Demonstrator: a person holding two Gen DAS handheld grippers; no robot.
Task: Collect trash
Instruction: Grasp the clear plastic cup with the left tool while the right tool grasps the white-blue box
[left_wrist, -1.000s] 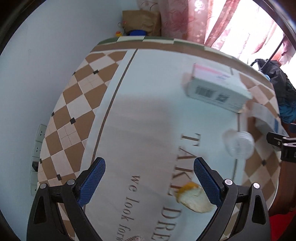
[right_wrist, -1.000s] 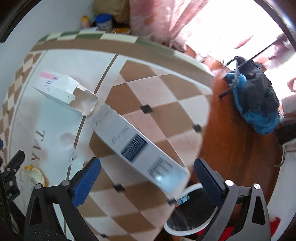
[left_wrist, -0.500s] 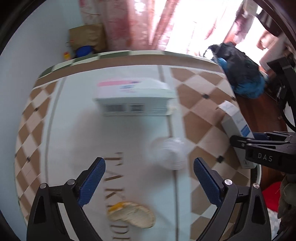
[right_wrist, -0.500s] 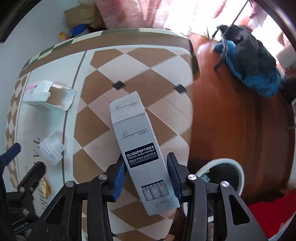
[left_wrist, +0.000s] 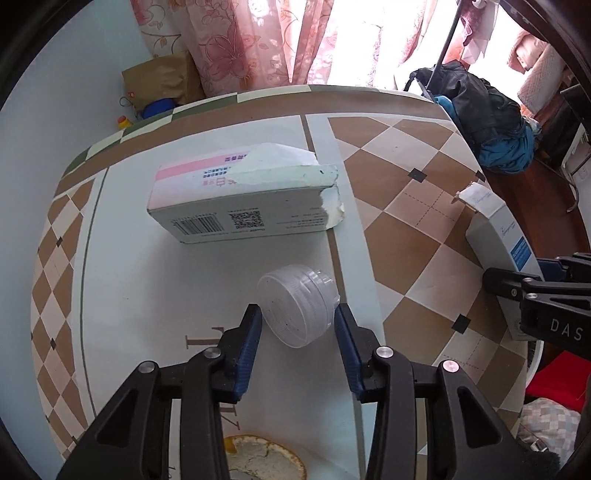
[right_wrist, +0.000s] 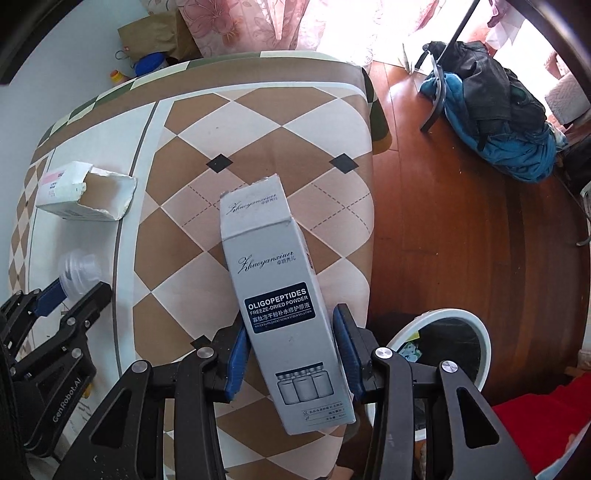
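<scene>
My left gripper (left_wrist: 298, 318) is shut on a small clear plastic cup (left_wrist: 298, 309) that lies on its side on the table. My right gripper (right_wrist: 291, 323) is shut on a tall grey carton (right_wrist: 284, 299) printed "OLIGOPEPTIDES" and holds it over the table's right part. That carton also shows in the left wrist view (left_wrist: 499, 236). A torn white and pink box (left_wrist: 243, 197) lies beyond the cup; it also shows in the right wrist view (right_wrist: 83, 192). A piece of orange peel (left_wrist: 264, 459) lies under my left gripper.
A white-rimmed trash bin (right_wrist: 448, 343) with a black liner stands on the wooden floor right of the table, below my right gripper. The table (right_wrist: 266, 122) has a checked brown cloth. A blue and black pile of clothes (right_wrist: 495, 122) lies on the floor.
My left gripper moved forward and closed on the clear cup. My right gripper closed on the grey carton about half a second ago and still holds it.
</scene>
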